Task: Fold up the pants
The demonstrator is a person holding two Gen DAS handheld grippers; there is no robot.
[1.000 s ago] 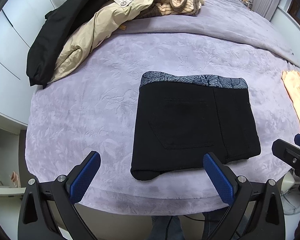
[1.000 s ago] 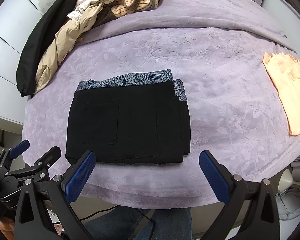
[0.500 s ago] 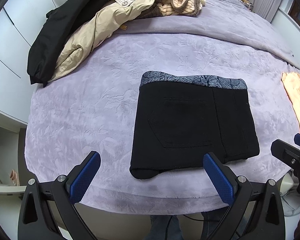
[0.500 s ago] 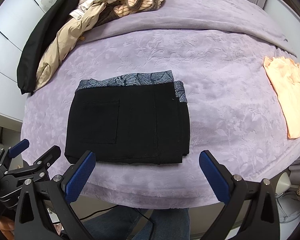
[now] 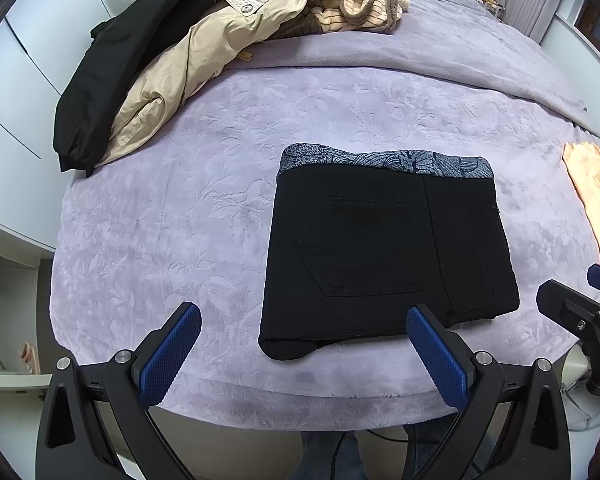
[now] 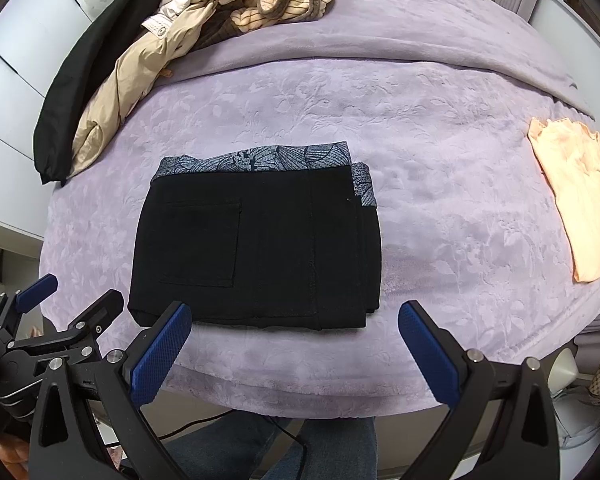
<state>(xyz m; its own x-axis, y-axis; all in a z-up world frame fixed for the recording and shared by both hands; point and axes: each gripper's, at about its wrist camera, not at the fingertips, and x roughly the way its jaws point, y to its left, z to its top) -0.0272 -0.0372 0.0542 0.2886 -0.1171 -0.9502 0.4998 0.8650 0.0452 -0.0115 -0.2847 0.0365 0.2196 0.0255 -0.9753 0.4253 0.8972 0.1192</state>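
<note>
The black pants (image 5: pixel 384 248) lie folded into a compact rectangle on the purple bed, back pocket up, with a grey patterned lining strip along the far edge; they also show in the right wrist view (image 6: pixel 256 240). My left gripper (image 5: pixel 300 354) is open and empty, held above the bed's near edge just in front of the pants. My right gripper (image 6: pixel 290 356) is open and empty, also in front of the pants. Each gripper shows at the edge of the other's view.
A heap of clothes, with a black jacket (image 5: pixel 112 80) and a beige coat (image 5: pixel 196 68), lies at the back left. A peach garment (image 6: pixel 576 196) lies at the right. The purple blanket (image 5: pixel 160 220) covers the bed. White cabinets (image 5: pixel 8 92) stand on the left.
Both grippers have drawn back slightly from the bed, staying open. The folded pants have not moved.
</note>
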